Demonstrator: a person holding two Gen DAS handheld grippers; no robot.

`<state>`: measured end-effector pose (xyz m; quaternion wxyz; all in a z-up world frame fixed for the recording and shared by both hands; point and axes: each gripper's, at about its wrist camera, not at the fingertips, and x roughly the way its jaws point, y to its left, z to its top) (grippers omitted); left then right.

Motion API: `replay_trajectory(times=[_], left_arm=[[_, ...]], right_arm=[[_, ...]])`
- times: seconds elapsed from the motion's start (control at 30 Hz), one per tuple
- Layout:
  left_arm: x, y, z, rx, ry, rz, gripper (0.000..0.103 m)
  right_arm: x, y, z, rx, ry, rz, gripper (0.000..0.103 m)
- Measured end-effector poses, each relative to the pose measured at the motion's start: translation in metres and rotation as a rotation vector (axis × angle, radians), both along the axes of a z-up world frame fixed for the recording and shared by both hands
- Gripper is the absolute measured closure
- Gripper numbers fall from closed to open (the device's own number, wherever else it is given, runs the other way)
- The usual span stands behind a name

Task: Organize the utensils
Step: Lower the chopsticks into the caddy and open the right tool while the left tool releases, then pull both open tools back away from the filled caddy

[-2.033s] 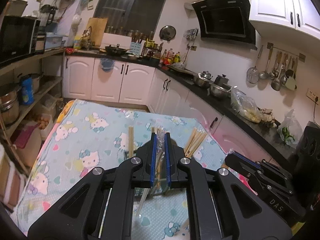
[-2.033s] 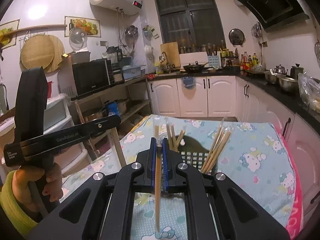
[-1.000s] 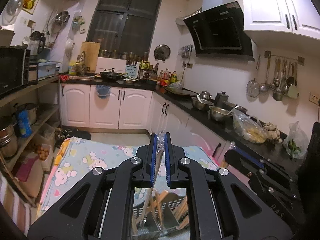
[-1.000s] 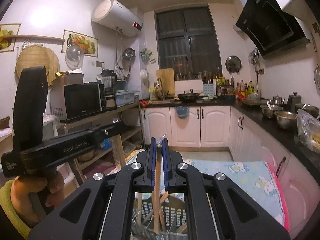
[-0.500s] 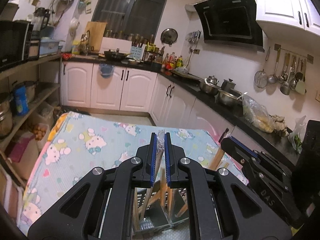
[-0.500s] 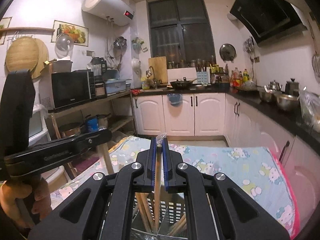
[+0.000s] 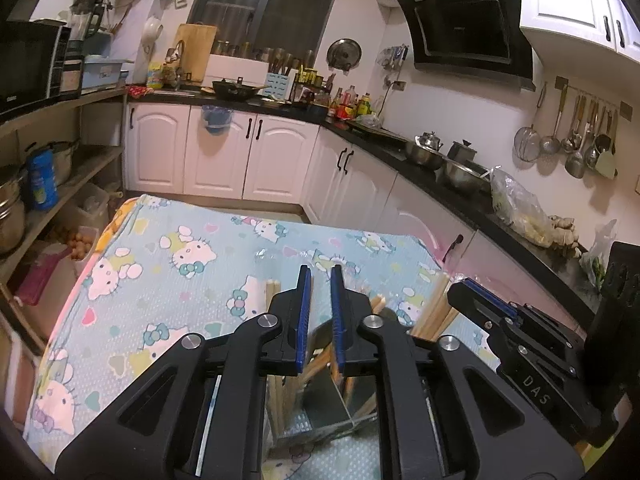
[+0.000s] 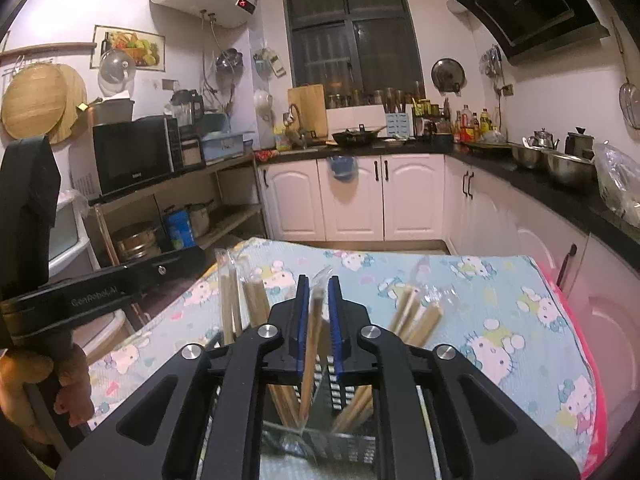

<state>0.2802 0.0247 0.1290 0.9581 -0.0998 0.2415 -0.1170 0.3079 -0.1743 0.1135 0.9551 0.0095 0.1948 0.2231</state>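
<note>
A dark perforated utensil holder (image 8: 340, 396) stands on the Hello Kitty tablecloth (image 8: 500, 320), with several wrapped wooden chopsticks (image 8: 416, 316) upright in it. My right gripper (image 8: 318, 320) hangs just over the holder and its jaws are opening. A wrapped chopstick pair (image 8: 314, 332) stands loose between them, leaning toward the left pad with its foot in the holder. My left gripper (image 7: 320, 312) is also above the holder (image 7: 324, 400) and opening, with nothing between its tips. A wrapped pair (image 7: 316, 364) leans in the holder below them.
The table's far edge faces white kitchen cabinets (image 7: 224, 152), with a black counter (image 7: 460, 196) of pots on the right and open shelves (image 8: 224, 220) on the left. A hand (image 8: 40, 380) holds the other gripper's handle close on the left.
Both grippers came down over the holder. Their jaws, shut on wrapped chopsticks before, have parted. The left pair has slipped down into the holder, and the right pair stands loose.
</note>
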Motion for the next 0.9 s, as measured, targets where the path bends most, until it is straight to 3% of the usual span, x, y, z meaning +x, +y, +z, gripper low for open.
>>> replay_trajectory(times=[0.07, 0.67, 0.9], left_arm=[[-0.003, 0.001, -0.002, 0.004, 0.008, 0.007, 0.089], [-0.058, 0.006, -0.018, 0.024, 0.046, 0.029, 0.067], [-0.088, 0.001, -0.028, 0.050, 0.061, 0.027, 0.058]], right_arm=[[-0.002, -0.003, -0.001, -0.003, 0.006, -0.004, 0.085], [-0.059, -0.015, -0.008, -0.055, 0.029, -0.012, 0.066], [-0.090, -0.020, -0.018, -0.059, 0.048, -0.015, 0.051]])
